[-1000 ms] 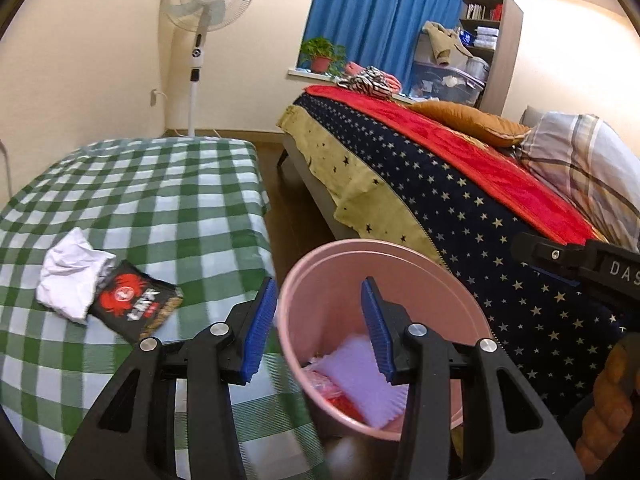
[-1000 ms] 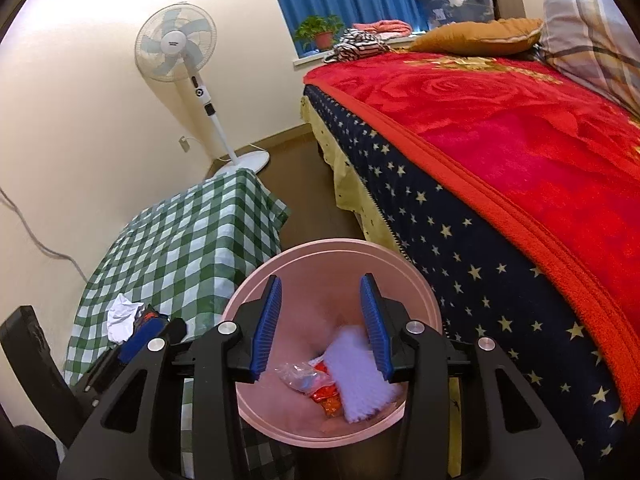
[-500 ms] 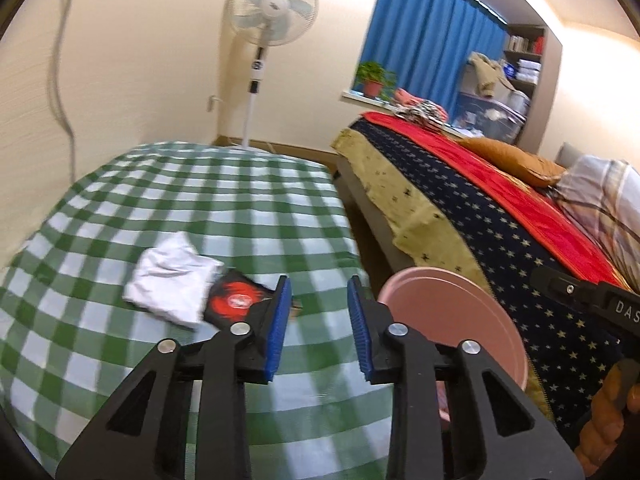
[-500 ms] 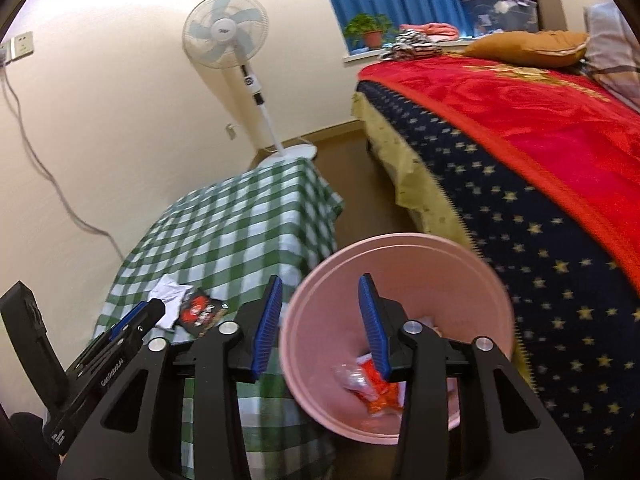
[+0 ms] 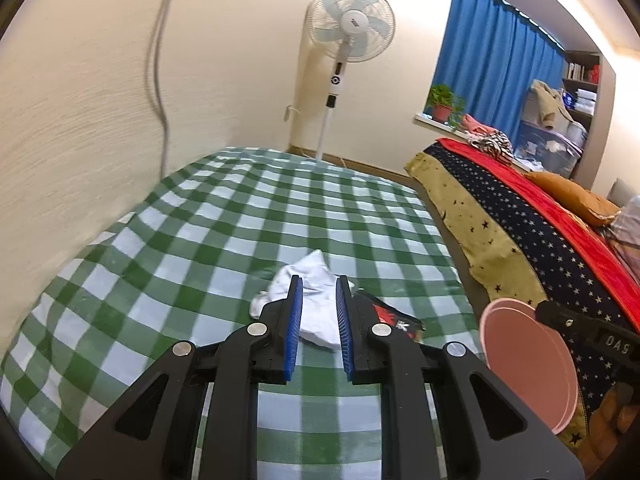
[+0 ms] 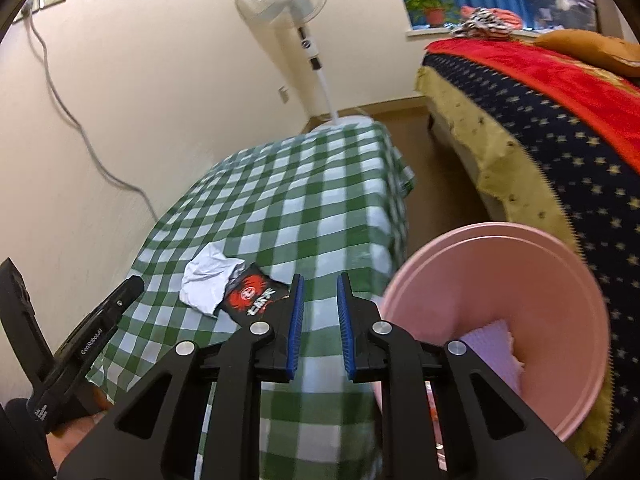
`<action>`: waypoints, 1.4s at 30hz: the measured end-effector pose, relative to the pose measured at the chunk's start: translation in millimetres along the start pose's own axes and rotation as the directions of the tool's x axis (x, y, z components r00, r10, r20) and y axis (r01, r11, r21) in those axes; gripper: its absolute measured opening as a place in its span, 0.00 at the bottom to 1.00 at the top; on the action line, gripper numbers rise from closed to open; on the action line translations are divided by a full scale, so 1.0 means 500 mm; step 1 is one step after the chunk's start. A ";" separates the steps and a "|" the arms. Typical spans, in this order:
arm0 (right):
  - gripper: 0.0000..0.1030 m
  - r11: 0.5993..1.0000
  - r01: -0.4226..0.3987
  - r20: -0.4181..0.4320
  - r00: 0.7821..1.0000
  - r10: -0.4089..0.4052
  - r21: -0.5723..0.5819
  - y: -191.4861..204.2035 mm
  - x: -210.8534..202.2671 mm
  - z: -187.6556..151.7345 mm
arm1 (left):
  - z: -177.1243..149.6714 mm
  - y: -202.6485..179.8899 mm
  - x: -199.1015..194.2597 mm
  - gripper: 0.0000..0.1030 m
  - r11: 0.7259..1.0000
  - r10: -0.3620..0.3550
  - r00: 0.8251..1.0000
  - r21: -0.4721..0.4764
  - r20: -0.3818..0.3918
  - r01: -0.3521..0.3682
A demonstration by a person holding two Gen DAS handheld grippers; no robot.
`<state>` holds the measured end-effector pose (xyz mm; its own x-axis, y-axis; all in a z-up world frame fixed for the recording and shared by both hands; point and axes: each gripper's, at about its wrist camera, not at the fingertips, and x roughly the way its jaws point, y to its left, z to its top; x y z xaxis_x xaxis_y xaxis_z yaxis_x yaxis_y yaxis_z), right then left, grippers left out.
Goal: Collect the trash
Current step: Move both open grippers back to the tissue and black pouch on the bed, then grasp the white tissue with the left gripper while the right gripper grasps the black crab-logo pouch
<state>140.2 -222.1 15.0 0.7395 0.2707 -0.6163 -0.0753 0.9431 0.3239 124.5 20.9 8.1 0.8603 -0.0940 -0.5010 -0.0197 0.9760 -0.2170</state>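
Observation:
A crumpled white tissue [image 5: 310, 280] and a black-and-red snack packet [image 5: 394, 316] lie side by side on the green checked table [image 5: 240, 240]. My left gripper [image 5: 318, 284] hovers just short of the tissue, its jaws closing with only a narrow gap, and the tissue shows beyond that gap without being pinched. In the right wrist view the tissue [image 6: 208, 280] and the packet [image 6: 252, 296] lie to the left of my right gripper [image 6: 318, 280]. Its jaws are closing too, with nothing between them. The pink bin [image 6: 500, 264] stands to its right and holds a pale purple scrap [image 6: 496, 348].
A bed [image 5: 540, 232] with a starred navy cover and a red blanket runs along the right, with a strip of floor [image 6: 436, 168] between it and the table. A standing fan [image 5: 350, 24] is behind the table. A cable [image 5: 160, 80] hangs down the wall. The bin [image 5: 520, 356] stands at the table's right corner.
Both views have swung left from over the pink bin to the table. The tissue and packet are now near the centre, and both pairs of jaws have narrowed.

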 end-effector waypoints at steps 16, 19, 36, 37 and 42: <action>0.19 0.998 -0.029 -0.142 0.990 0.021 -0.058 0.054 0.183 -0.004 | 0.006 0.043 0.056 0.17 0.999 0.017 0.999 -0.044 -0.032 -0.018; 0.19 0.997 -0.020 -0.167 0.986 0.008 -0.070 0.056 0.209 -0.004 | 0.006 0.048 0.065 0.17 0.999 0.019 0.999 -0.046 -0.039 -0.021; 0.01 0.990 -0.020 -0.220 0.975 -0.012 -0.140 0.070 0.242 -0.020 | -0.001 0.064 0.135 0.30 0.995 0.031 0.993 -0.090 -0.113 -0.041; 0.01 0.990 -0.020 -0.215 0.977 -0.011 -0.139 0.068 0.239 -0.019 | -0.001 0.066 0.139 0.30 0.994 0.031 0.993 -0.097 -0.116 -0.042; 0.01 0.994 -0.005 -0.173 0.985 -0.014 -0.109 0.050 0.220 -0.006 | 0.001 0.063 0.156 0.37 0.994 0.027 0.990 -0.102 -0.136 -0.041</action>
<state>217.5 -168.3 -47.0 0.6137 0.2866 -0.7357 -0.1510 0.9572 0.2470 191.1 44.3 -37.4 0.7825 -0.0931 -0.6156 -0.1068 0.9540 -0.2801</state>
